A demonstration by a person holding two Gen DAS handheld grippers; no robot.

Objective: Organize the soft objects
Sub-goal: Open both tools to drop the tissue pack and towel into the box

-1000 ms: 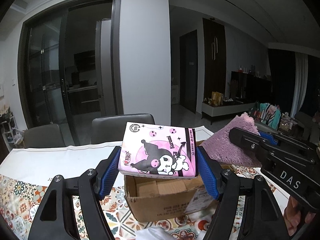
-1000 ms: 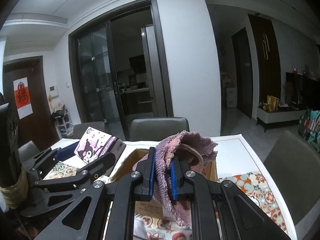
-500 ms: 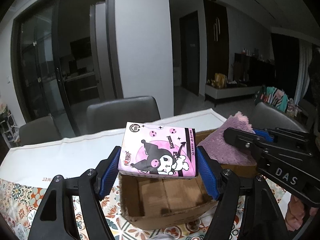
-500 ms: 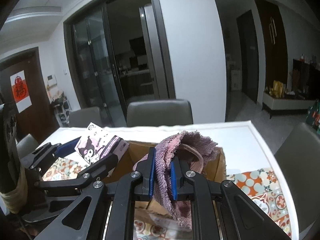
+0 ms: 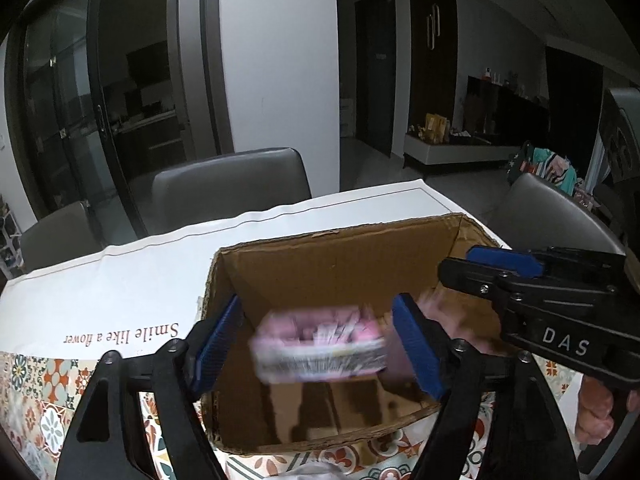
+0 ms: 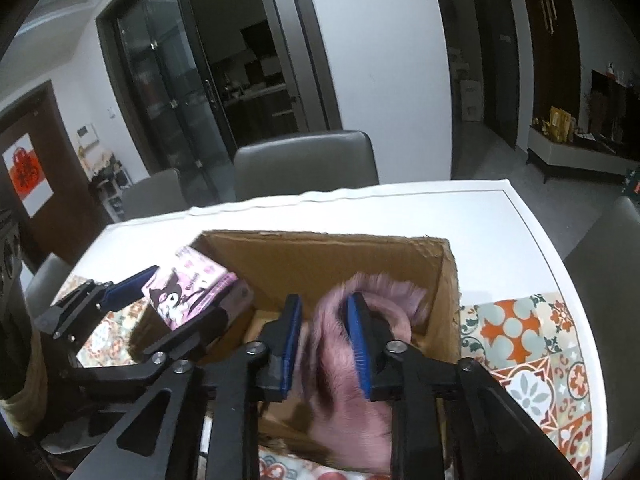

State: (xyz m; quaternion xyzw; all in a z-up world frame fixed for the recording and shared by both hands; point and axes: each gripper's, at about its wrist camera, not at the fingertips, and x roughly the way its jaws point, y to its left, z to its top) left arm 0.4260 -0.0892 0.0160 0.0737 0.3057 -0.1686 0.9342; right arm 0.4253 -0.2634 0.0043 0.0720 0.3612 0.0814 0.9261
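Fingers point(image 5: 216, 340) on my left gripper point(image 5: 320, 344) are spread, and the pink tissue pack point(image 5: 320, 348), glossy and blurred, sits loose between them over the open cardboard box point(image 5: 340, 256) on the table point(image 5: 120, 276); I judge it is dropping in. My right gripper point(image 6: 326, 344) is parted too, with the shaggy purple towel point(image 6: 344, 380) slack between its pads, sagging into the box.

The cardboard box point(image 5: 332, 264) is matt brown with rough torn edges, the tissue pack point(image 6: 188, 292) wears glossy printed plastic film, the pink towel point(image 6: 352, 400) is fuzzy cloth, and a smooth patterned tablecloth point(image 6: 532, 344) covers the surface.
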